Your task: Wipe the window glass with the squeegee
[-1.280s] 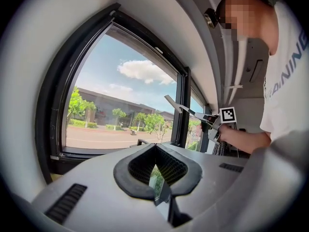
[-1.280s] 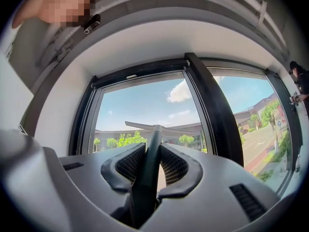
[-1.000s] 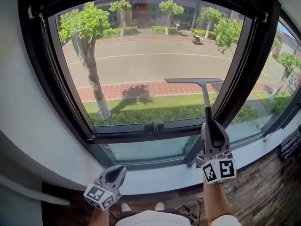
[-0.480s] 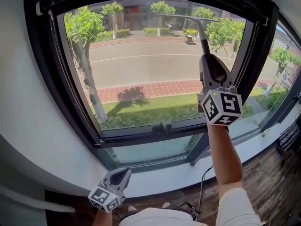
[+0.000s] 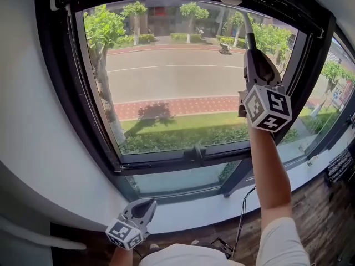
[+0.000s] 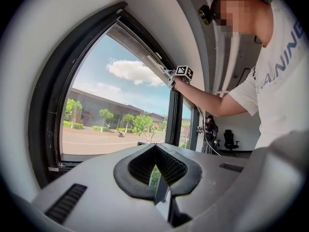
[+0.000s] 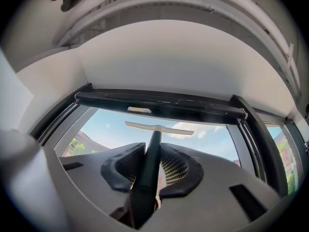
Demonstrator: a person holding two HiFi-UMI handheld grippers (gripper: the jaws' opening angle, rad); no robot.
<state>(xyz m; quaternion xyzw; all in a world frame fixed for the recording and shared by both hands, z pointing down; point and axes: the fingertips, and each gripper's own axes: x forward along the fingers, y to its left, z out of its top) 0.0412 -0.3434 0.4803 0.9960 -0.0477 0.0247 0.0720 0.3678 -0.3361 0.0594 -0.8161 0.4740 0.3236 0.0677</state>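
Right gripper [image 5: 254,53] was clamped on the squeegee [image 5: 247,27] handle, with the blade at the top edge of the window glass [image 5: 177,82], right side. The stroke was judged barely begun, the pane below not yet wiped. Left gripper [image 5: 143,208] hung low, jaws together, empty.

Right hand-held gripper [image 5: 254,57] is raised high on an outstretched arm [image 5: 270,176], jaws clamped on the squeegee [image 5: 248,25]. Left hand-held gripper [image 5: 143,206] hangs well below it, jaws together, empty.
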